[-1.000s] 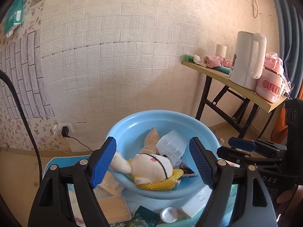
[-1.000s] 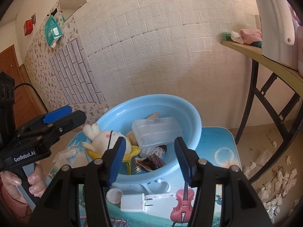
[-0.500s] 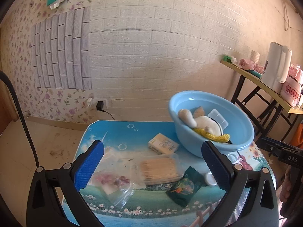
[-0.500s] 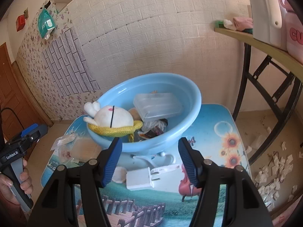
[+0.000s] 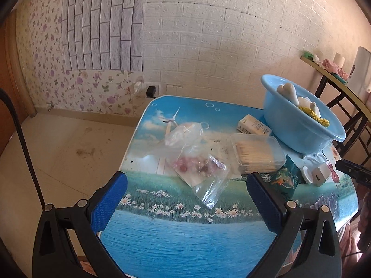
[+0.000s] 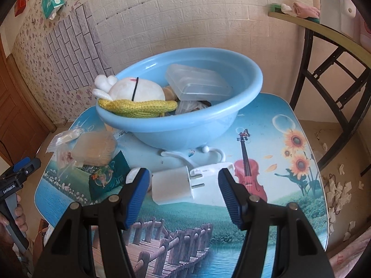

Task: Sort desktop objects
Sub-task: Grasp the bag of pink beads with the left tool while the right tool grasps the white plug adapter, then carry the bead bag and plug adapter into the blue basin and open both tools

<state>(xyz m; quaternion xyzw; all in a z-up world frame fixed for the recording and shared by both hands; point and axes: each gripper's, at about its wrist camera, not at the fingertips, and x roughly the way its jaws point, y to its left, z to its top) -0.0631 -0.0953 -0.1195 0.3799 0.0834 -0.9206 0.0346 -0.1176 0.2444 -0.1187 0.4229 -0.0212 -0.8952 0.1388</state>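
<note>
A light blue basin (image 6: 197, 125) stands on the picture-printed table (image 6: 289, 162) and holds a white plush rabbit (image 6: 136, 90), a yellow knitted piece (image 6: 139, 106) and a clear plastic box (image 6: 197, 83). My right gripper (image 6: 183, 192) is open above a white charger plug (image 6: 183, 187). My left gripper (image 5: 185, 199) is open and empty over the table's near left part, in front of a clear bag of beads (image 5: 199, 164), a clear box of toothpicks (image 5: 257, 153) and a small carton (image 5: 252, 125). The basin also shows in the left wrist view (image 5: 299, 129).
A dark green sachet (image 6: 109, 178) and a white hook piece (image 6: 192, 155) lie in front of the basin. A folding side table (image 6: 324, 30) with a kettle and cloths stands at the right. Paper scraps litter the floor (image 6: 343, 180) at right.
Both grippers have pulled back from the basin. The left one has swung left and back, so the bag and toothpick box lie ahead of it. The right one has lowered toward the plug.
</note>
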